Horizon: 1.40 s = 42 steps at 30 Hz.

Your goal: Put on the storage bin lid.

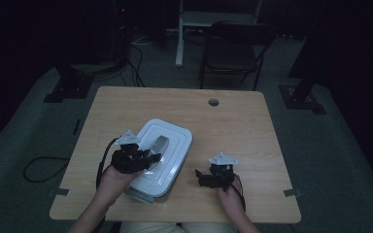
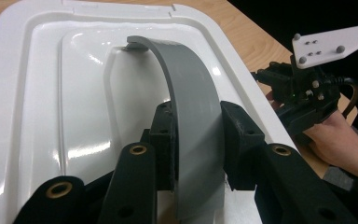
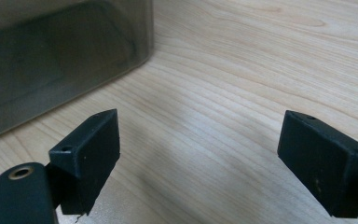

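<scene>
A storage box with a white lid (image 1: 172, 136) stands on the wooden table (image 1: 233, 126), left of centre. A grey arched handle (image 1: 159, 144) lies along the middle of the lid. My left gripper (image 1: 150, 159) reaches over the lid's near end. In the left gripper view its pads press both sides of the grey handle (image 2: 189, 88), so the left gripper (image 2: 196, 121) is shut on it above the white lid (image 2: 42, 93). My right gripper (image 1: 200, 175) rests low on the table to the right of the box, apart from it. In its own view the right gripper (image 3: 200, 140) is open over bare wood, with the box's translucent wall (image 3: 51, 60) at the upper left.
A round cable hole (image 1: 213, 102) sits near the table's far edge. Behind the table stand a dark folding chair (image 1: 235, 48) and stand bases on the floor. A black cable (image 1: 39, 167) loops on the carpet at the left. Bare wood lies right of the box.
</scene>
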### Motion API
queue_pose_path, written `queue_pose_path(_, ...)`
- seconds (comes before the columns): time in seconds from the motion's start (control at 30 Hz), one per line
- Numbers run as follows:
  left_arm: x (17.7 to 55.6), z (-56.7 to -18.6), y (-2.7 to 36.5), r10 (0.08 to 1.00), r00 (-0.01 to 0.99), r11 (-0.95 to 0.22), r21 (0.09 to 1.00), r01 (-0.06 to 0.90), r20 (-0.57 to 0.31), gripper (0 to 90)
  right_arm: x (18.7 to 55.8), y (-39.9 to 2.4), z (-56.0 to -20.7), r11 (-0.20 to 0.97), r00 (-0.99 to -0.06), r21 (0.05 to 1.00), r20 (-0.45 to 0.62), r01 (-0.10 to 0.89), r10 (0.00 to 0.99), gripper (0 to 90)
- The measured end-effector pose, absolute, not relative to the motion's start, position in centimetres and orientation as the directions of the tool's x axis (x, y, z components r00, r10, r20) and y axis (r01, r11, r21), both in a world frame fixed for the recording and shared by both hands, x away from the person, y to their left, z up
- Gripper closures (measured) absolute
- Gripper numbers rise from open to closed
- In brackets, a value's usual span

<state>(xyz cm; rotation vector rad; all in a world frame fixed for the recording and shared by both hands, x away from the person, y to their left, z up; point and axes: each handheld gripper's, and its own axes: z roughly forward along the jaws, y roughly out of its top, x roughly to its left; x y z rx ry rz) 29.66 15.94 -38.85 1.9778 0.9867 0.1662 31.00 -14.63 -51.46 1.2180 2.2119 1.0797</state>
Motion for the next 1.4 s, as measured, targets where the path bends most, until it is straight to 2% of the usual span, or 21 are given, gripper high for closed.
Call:
queue_pose_path(0.33, 29.9, -39.3, 15.3, 0.688, 0.687, -0.317, 0.754, 0.575, -0.235, 68.2, 31.0, -14.8, -51.5, 0.323, -0.543, 0.780, 0.026, 0.536, 0.839, 12.9)
queue_pose_path(0.53, 29.9, -39.2, 15.4, 0.692, 0.692, -0.332, 0.760, 0.558, -0.206, 60.2, 31.1, -15.0, -51.4, 0.321, -0.540, 0.782, 0.023, 0.534, 0.841, 12.9)
queue_pose_path(0.8, 29.6, -38.5, 17.0, 0.690, 0.690, -0.298, 0.784, 0.545, -0.218, 51.6, 31.2, -15.7, -51.2, 0.308, -0.526, 0.787, 0.024, 0.535, 0.850, 12.9)
queue_pose_path(1.0, 29.4, -37.9, 18.1, 0.681, 0.690, -0.256, 0.802, 0.539, -0.247, 49.8, 31.3, -16.2, -51.2, 0.299, -0.517, 0.787, 0.029, 0.539, 0.856, 12.9)
queue_pose_path(1.1, 29.2, -37.5, 18.6, 0.703, 0.677, -0.248, 0.818, 0.519, -0.217, 48.4, 31.3, -16.4, -51.2, 0.297, -0.515, 0.791, 0.027, 0.535, 0.857, 12.9)
queue_pose_path(1.13, 29.3, -37.4, 18.9, 0.708, 0.673, -0.245, 0.821, 0.516, -0.212, 45.3, 31.3, -16.4, -51.2, 0.297, -0.515, 0.790, 0.027, 0.536, 0.857, 12.9)
queue_pose_path(1.4, 29.5, -37.1, 21.2, 0.741, 0.638, -0.187, 0.848, 0.496, -0.210, 42.1, 31.3, -16.8, -51.3, 0.285, -0.512, 0.793, 0.040, 0.539, 0.858, 12.9)
